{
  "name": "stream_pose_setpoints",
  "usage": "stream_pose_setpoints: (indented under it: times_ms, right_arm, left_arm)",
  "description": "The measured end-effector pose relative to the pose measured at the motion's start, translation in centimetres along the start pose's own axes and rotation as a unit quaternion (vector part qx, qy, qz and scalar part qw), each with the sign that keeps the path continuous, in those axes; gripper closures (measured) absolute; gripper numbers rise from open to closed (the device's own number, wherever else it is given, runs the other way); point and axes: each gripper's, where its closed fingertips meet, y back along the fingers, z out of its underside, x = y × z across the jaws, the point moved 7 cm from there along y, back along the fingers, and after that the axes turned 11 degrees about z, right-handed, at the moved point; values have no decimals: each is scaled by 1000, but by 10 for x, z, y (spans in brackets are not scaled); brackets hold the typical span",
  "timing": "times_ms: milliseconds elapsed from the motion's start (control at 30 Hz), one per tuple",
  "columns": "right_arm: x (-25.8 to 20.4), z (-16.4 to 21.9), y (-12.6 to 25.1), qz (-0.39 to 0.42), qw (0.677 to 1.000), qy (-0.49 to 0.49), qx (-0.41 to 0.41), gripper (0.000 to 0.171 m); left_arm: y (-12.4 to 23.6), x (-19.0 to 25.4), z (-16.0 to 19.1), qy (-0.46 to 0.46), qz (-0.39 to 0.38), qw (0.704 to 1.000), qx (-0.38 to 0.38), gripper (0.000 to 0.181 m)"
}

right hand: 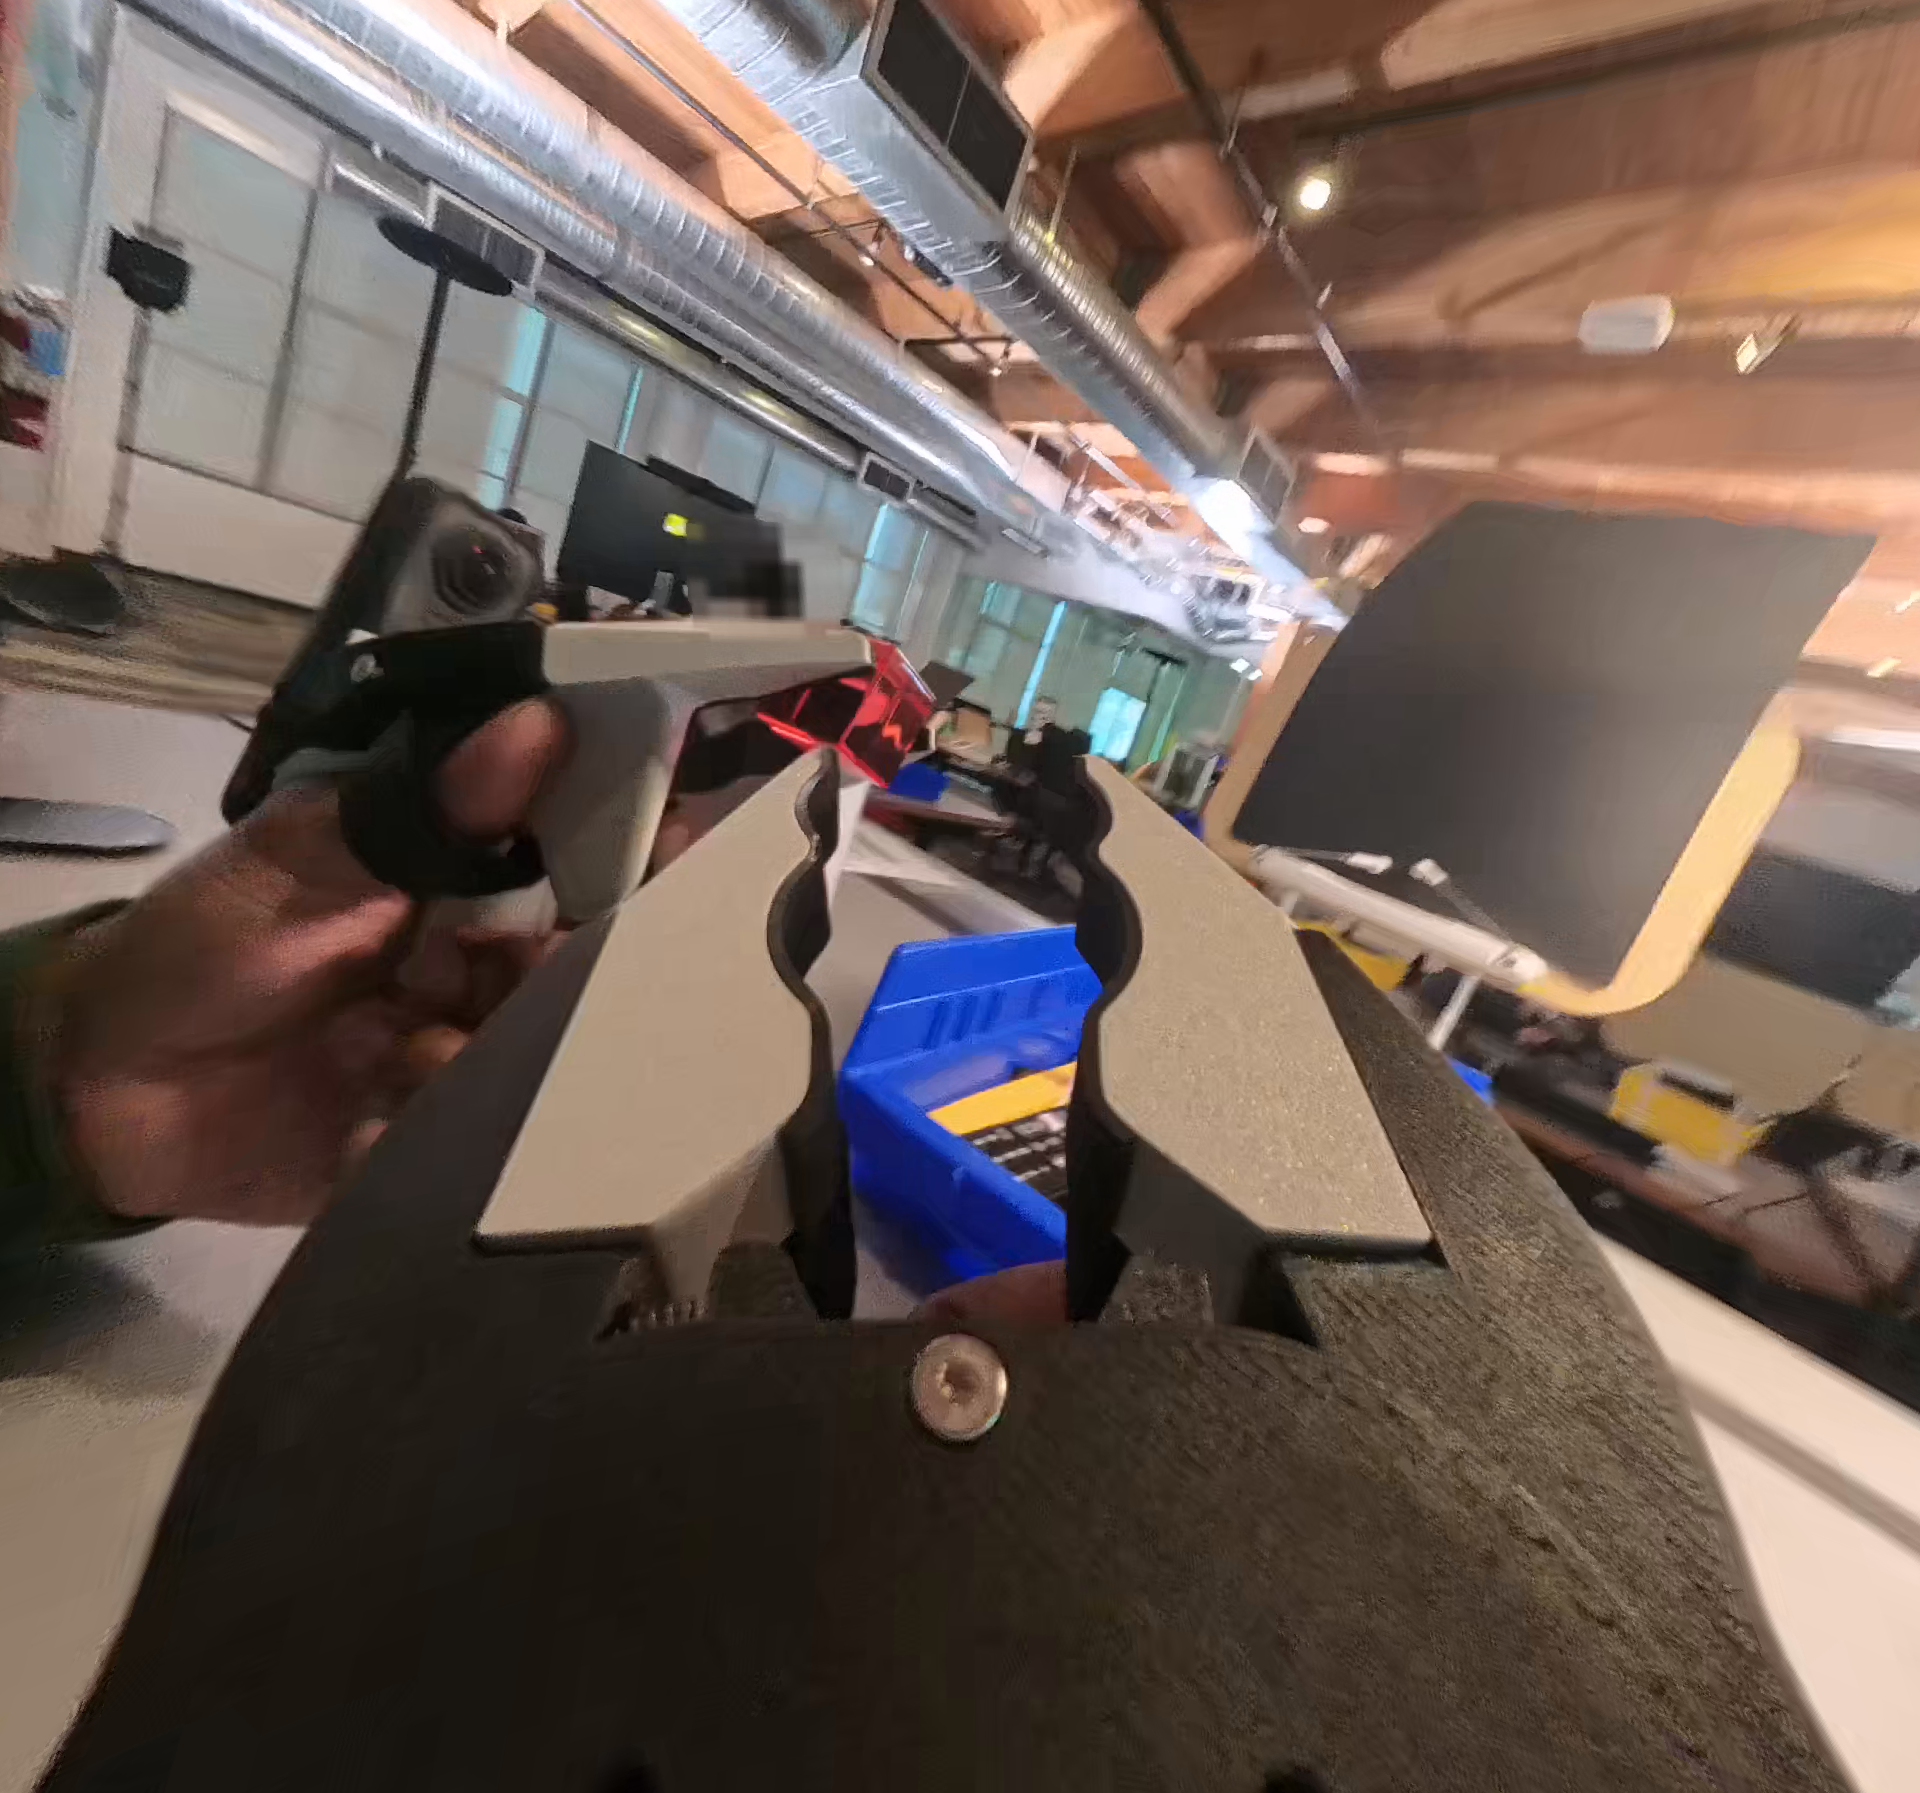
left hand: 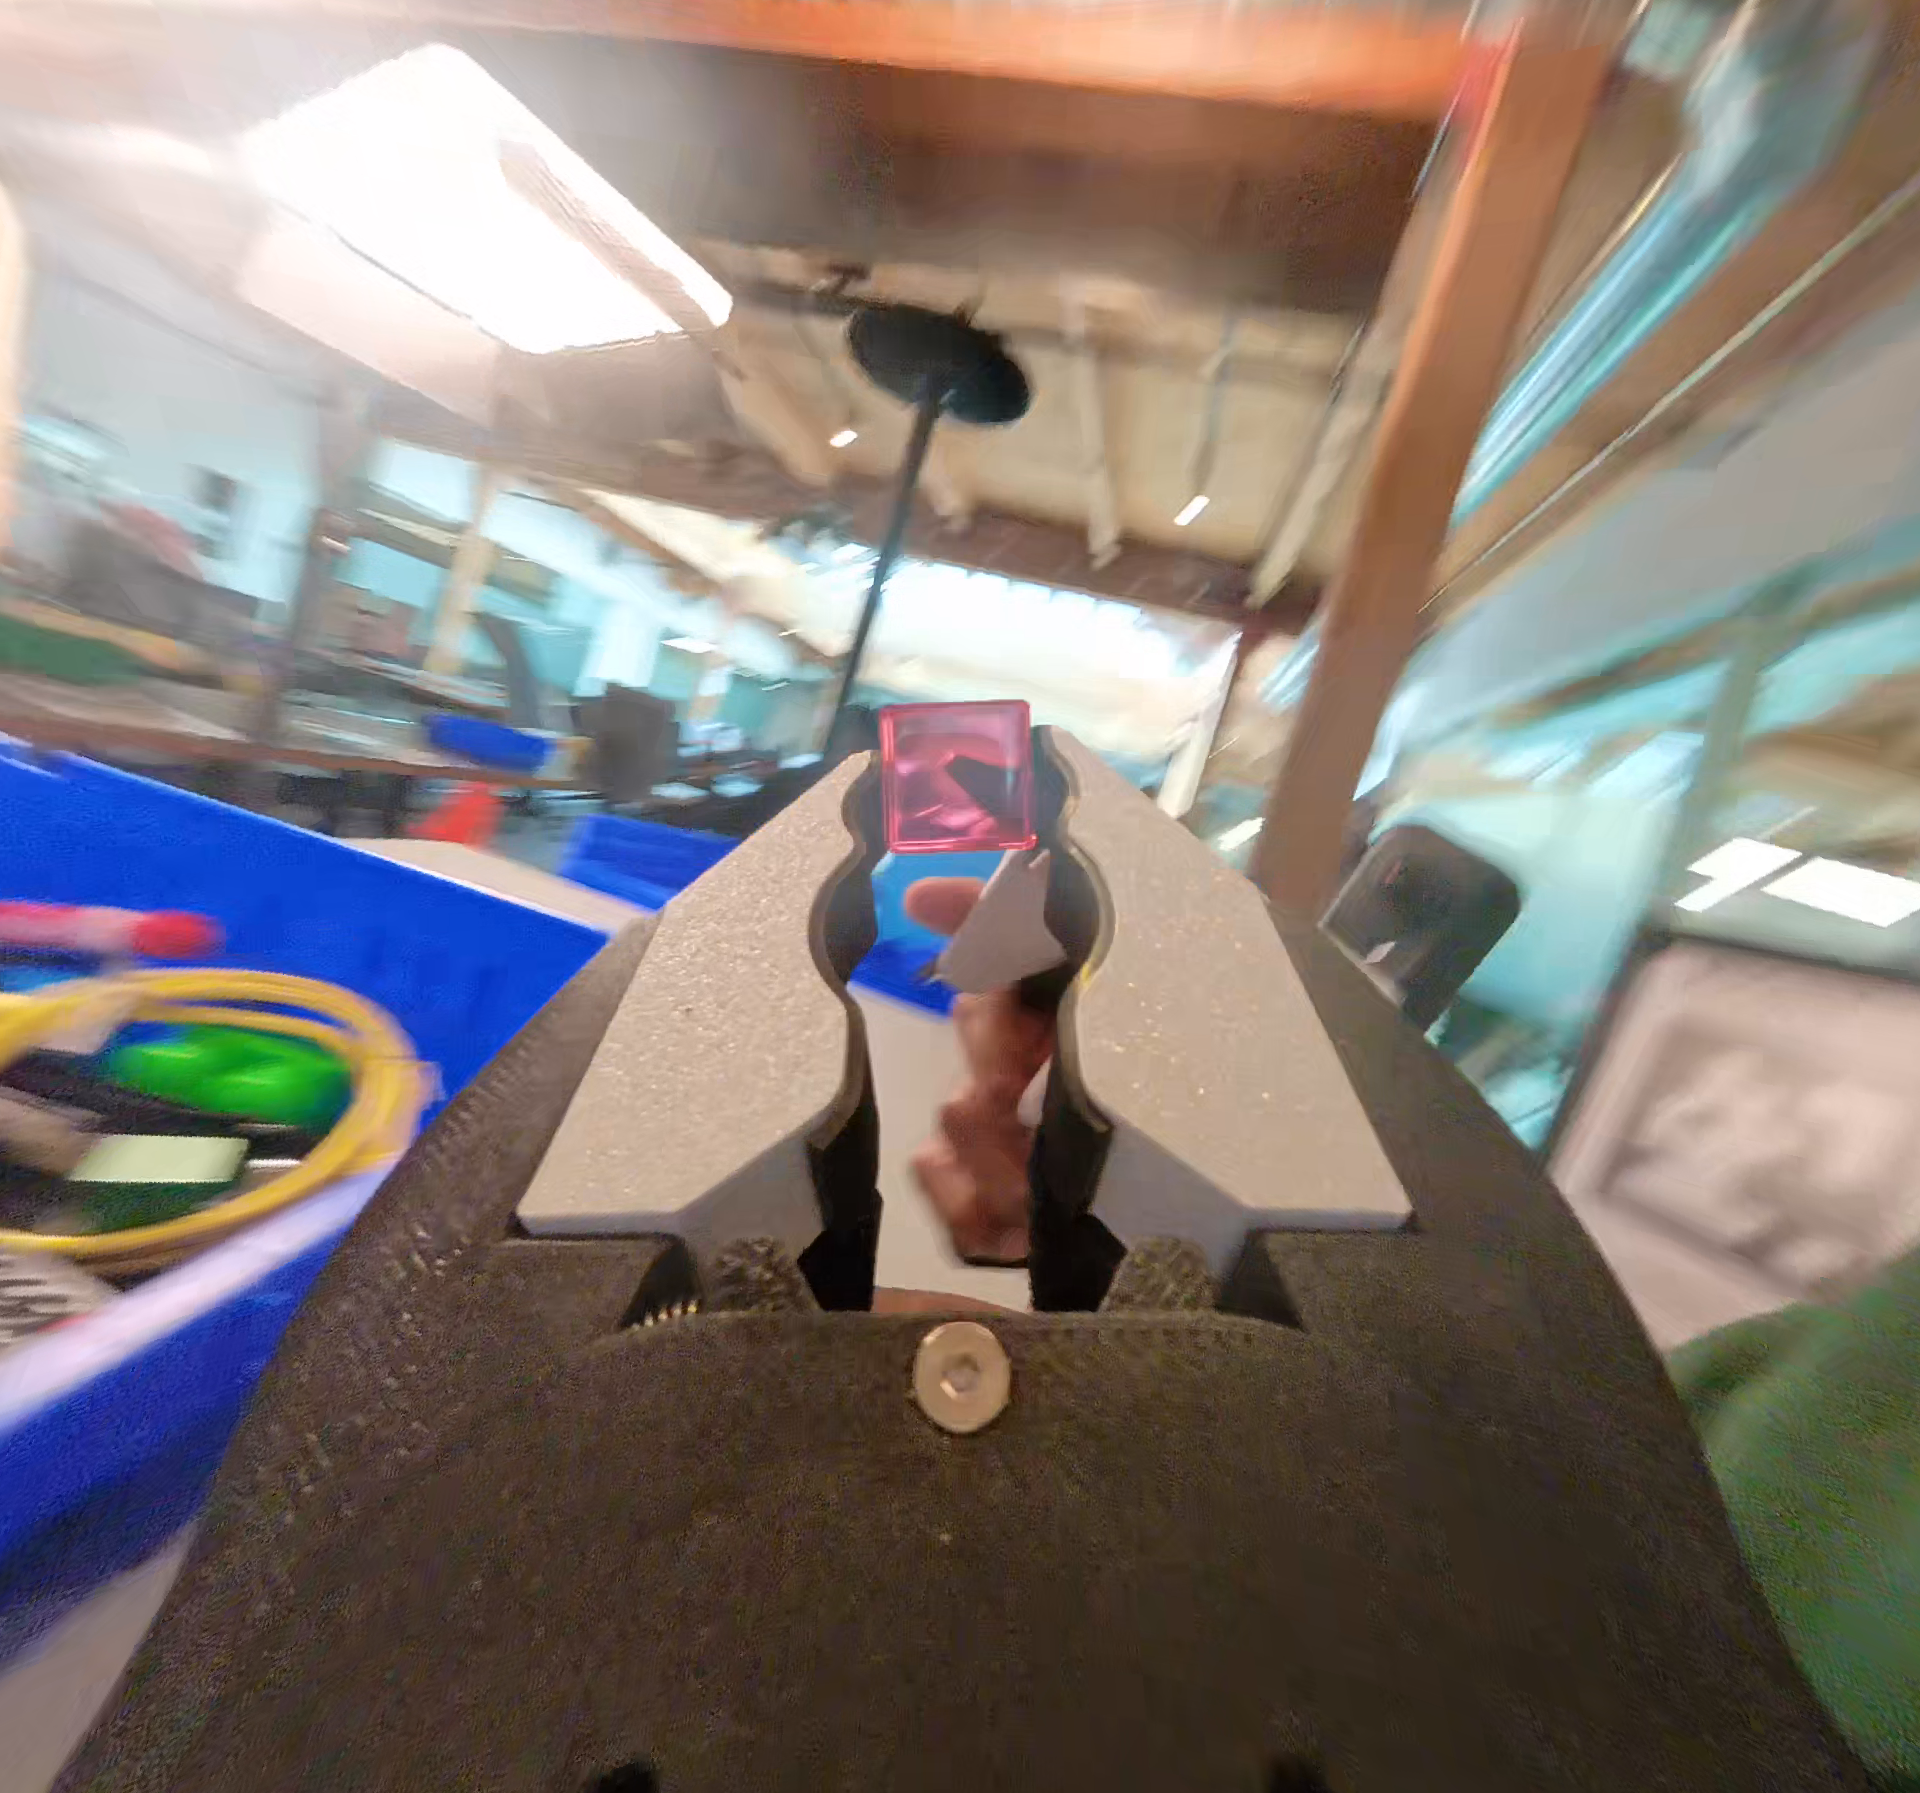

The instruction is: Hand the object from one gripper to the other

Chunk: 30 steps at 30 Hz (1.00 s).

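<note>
Overhead run timber beams and a ribbed silver duct (right hand: pixel 644 216), above a pale worktop (right hand: pixel 125 1494) in a long workshop. Held up over that worktop, the left gripper (left hand: pixel 956 777) pinches a small translucent pink-red plastic cube (left hand: pixel 956 775) right at the ends of its 2 grey fingers (left hand: pixel 748 995), which are closed to the cube's width. From the right wrist view the same gripper (right hand: pixel 831 704) comes in from the left, gripped by a bare hand (right hand: pixel 260 1005), with the cube (right hand: pixel 862 715) sticking out at its tip. The right gripper (right hand: pixel 956 787) stands parted with nothing between its fingers; the cube sits just beside the tip of its left finger, and contact cannot be judged. Down on the worktop, beyond the right gripper, rests a blue plastic bin (right hand: pixel 966 1047). Another blue bin (left hand: pixel 343 922) holding a yellow coiled cable (left hand: pixel 208 1109) sits left of the left gripper.
</note>
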Motion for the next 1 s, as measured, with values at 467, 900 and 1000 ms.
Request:
stream_pose_setpoints:
  times_ms: [467,900,1000]
  right_arm:
    - [-29,20,-7,41,966,255,-14,127]
    - [-21,10,-4,29,984,178,1,141]
    - [-21,11,-5,44,979,201,-1,143]
  left_arm:
    - [-8,-11,25,181,42,982,13,154]
    - [-11,-6,30,200,71,977,-14,154]
    - [-11,-7,30,202,68,977,-12,154]
